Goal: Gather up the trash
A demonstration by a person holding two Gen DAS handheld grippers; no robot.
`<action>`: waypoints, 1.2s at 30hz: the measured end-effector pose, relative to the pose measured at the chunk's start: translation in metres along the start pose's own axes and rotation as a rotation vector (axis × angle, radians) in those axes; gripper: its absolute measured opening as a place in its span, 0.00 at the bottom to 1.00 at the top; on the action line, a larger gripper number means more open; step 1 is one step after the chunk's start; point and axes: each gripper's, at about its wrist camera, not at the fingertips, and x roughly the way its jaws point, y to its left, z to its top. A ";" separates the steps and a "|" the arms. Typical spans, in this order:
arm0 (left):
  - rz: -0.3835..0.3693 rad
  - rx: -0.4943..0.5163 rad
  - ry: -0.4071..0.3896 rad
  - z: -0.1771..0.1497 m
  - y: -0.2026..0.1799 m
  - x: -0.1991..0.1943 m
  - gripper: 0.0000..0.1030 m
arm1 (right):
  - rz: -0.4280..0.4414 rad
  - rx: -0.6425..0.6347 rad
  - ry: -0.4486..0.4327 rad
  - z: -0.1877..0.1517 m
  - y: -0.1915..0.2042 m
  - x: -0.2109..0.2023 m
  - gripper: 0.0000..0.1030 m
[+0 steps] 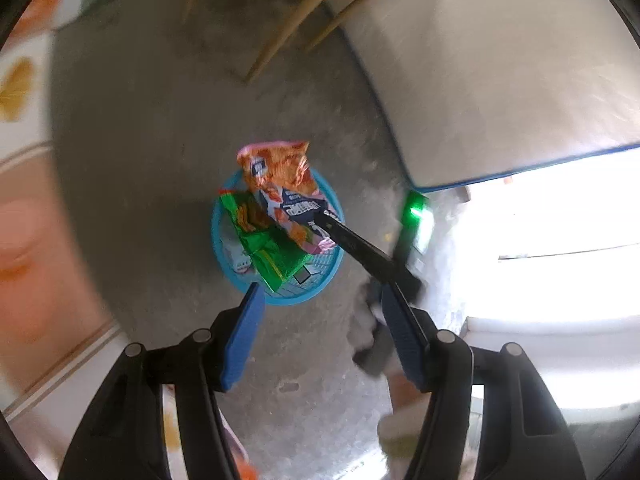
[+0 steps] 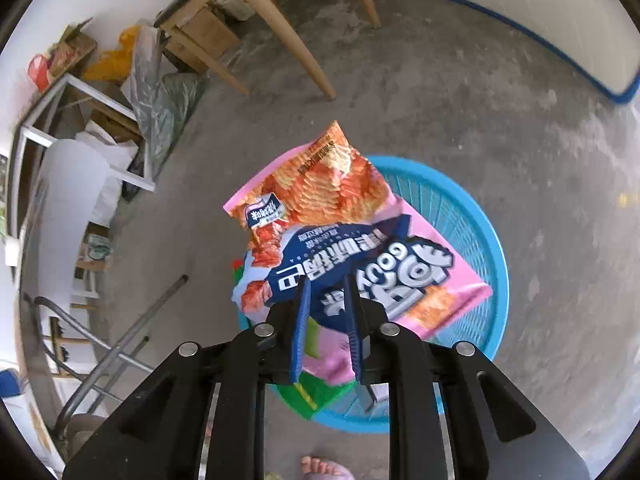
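Your right tongs (image 2: 326,292) are clamped on a crinkled pink and orange snack bag with a dark blue label (image 2: 336,232), and you hold it just above the round turquoise plastic mesh basket (image 2: 472,216) that stands on the grey concrete floor (image 2: 460,112). The bag covers much of the basket's mouth from your right wrist view. Beneath it, inside the basket, lies a shiny green foil wrapper (image 1: 268,240); whether the pink bag touches it cannot be told.

Your left tongs (image 1: 320,292) stand apart with nothing between the blue pads (image 1: 244,336), hanging above the near rim of the basket. From that view the black arm of the right tongs reaches in from the right, crossing over the basket's edge.

Around you: light wooden table legs (image 2: 288,36) rise beyond the basket, with cardboard boxes (image 2: 200,36) under them. To the left stand a white metal frame (image 2: 80,92), stuffed plastic bags (image 2: 160,92) and grey metal tubes (image 2: 132,332) lying on the floor. A white panel with a blue edge (image 2: 540,24) runs along the right. Bare toes (image 2: 320,468) show at the bottom edge, close to the basket.
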 end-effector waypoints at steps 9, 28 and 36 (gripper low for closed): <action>-0.054 0.028 -0.152 -0.075 0.050 -0.112 0.57 | -0.085 0.037 0.133 -0.002 -0.011 0.064 0.14; 0.019 -0.164 -0.359 -0.146 0.158 -0.192 0.57 | -0.389 0.096 0.222 0.020 -0.022 0.137 0.14; 0.039 -0.166 -0.401 -0.156 0.169 -0.206 0.57 | -0.384 0.088 0.202 0.023 -0.011 0.115 0.32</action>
